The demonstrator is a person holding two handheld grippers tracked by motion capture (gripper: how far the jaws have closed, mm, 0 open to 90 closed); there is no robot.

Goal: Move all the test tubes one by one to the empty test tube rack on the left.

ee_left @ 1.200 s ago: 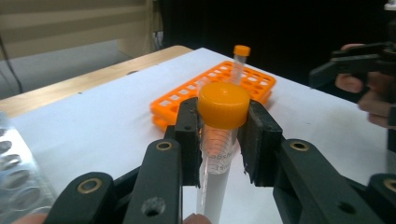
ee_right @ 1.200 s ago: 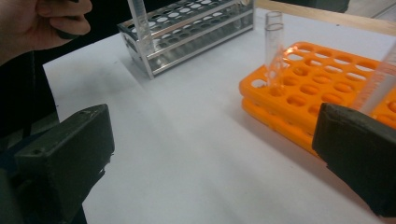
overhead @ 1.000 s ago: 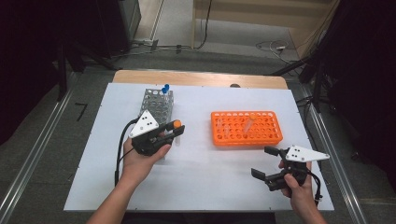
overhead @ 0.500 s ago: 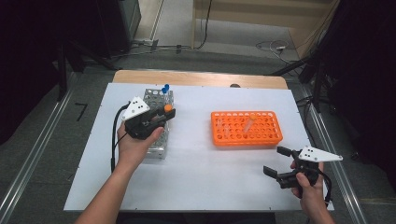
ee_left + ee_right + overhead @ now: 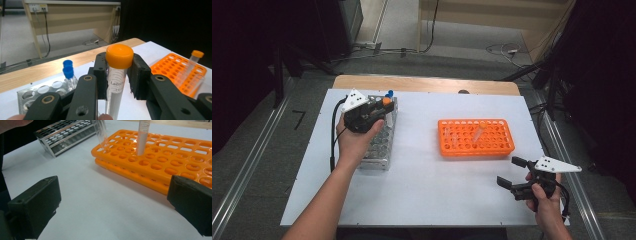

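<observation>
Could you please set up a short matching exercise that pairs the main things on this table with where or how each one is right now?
Things:
1. orange-capped tube
2. blue-capped tubes
3. orange rack
4. right gripper

States:
A. open, holding nothing, above the table
B. standing in the metal rack
C. clamped in the left gripper
D. on the table's right half, holding a few tubes

Pairs: 1-C, 2-B, 3-D, 4-A

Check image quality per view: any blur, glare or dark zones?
High view: soft and low in detail, white table evenly lit, surroundings nearly black. Left gripper view: orange-capped tube in the left tongs fairly sharp, orange rack softer, right background black. Right gripper view: near jaws of the right tongs blurred, mild sheen on the rack, metal rack reflective.
</observation>
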